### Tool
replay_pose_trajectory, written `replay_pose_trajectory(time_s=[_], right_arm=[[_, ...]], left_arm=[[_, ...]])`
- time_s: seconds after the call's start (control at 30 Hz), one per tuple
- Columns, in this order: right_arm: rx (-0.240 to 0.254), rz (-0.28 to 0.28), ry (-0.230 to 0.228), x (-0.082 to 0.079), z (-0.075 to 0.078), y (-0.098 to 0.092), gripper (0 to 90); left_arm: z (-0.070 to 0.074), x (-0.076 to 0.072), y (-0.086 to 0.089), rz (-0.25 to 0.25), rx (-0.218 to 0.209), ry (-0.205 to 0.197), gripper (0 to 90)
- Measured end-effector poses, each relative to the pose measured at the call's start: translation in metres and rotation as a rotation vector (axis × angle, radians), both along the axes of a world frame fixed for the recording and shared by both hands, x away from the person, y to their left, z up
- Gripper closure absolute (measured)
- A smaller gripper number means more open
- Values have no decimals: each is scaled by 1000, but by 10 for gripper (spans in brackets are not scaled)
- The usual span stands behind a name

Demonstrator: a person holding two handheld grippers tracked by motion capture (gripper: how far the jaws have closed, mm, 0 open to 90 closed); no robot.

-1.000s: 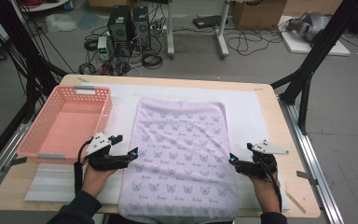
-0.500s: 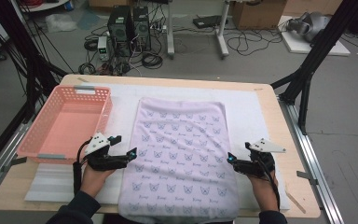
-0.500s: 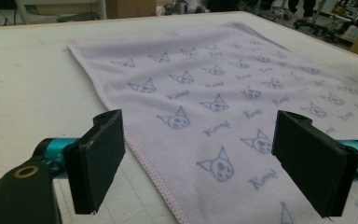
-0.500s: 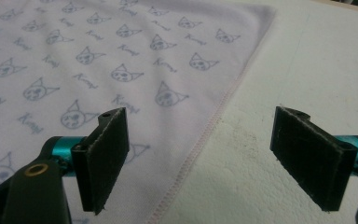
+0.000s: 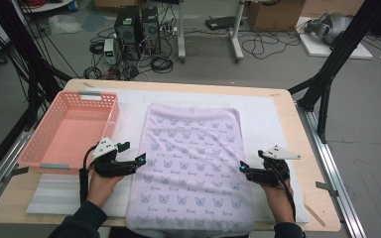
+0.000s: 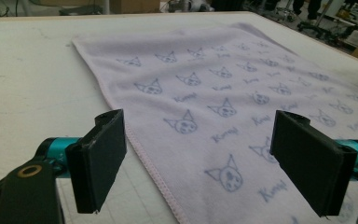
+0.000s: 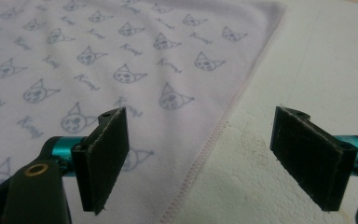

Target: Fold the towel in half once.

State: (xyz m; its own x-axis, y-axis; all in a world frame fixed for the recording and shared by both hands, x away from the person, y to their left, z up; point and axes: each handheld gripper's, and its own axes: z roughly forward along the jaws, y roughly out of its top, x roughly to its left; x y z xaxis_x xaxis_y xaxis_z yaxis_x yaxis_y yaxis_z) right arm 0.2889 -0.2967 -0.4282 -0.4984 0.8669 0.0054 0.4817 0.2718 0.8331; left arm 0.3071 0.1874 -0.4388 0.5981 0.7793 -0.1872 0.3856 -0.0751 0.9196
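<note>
While the towel (image 5: pixel 193 163) lies flat on the table's white mat (image 5: pixel 268 119), we hold the left gripper (image 5: pixel 140 159) and right gripper (image 5: pixel 242 166) wide open, each straddling a side hem.

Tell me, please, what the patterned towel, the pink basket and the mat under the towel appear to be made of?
Towel: soft woven or terry cloth, matte, pale lilac with printed cat faces and a stitched hem. Basket: probably moulded plastic, slightly glossy, with lattice walls. Mat: likely white foam or felt, matte, with a grainy, pitted surface in the right gripper view.
</note>
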Motion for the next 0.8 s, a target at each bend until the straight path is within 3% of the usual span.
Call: replay_pose_trajectory(time_s=[0.2, 0.33, 0.47, 0.63, 0.8], right_arm=[[6, 1, 41, 18, -2, 0, 183], [16, -8, 62, 37, -2, 2, 183], [17, -9, 118, 59, -3, 5, 183], [2, 2, 150, 82, -1, 12, 184], [3, -14, 173, 99, -1, 17, 186]], left_arm=[[2, 21, 1, 32, 10, 38, 184], [4, 41, 0, 46, 20, 91, 199], [8, 59, -2, 59, 40, 107, 207], [9, 74, -12, 63, 57, 111, 207], [4, 90, -21, 92, 101, 142, 221]])
